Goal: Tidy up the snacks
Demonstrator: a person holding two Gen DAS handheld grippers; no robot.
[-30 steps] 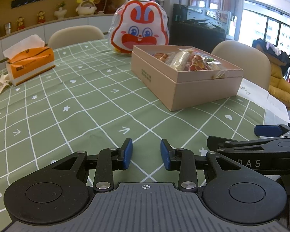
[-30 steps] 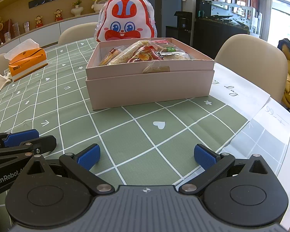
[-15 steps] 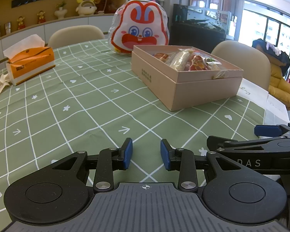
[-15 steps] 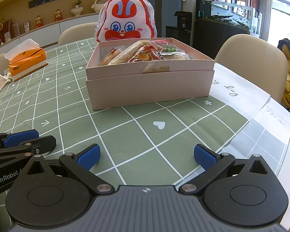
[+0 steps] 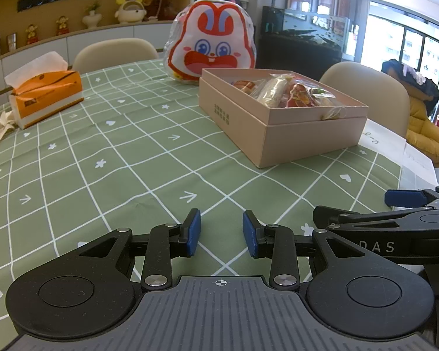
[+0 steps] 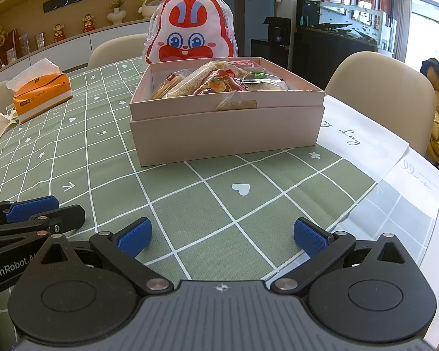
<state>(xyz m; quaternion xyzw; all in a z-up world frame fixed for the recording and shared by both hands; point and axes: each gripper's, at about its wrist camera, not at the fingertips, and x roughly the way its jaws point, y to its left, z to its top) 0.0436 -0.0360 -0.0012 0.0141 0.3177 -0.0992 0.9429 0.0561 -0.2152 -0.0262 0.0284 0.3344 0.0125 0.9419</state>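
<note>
Both the left gripper (image 5: 221, 232) and right gripper (image 6: 222, 235) hover empty with jaws apart over the tabletop (image 6: 219, 204), near the box (image 6: 225, 128) heaped with snacks (image 6: 219, 83); a careless reach could likely spill packets over its rim.

A home dining room: a table (image 6: 278, 204) under a green grid cloth, with beige chairs (image 6: 380, 87) around it. Behind the table stand a shelf of figurines (image 5: 61, 26) and a fish tank (image 6: 351, 20); right of it, a yellow armchair (image 5: 424, 134) by windows.
</note>
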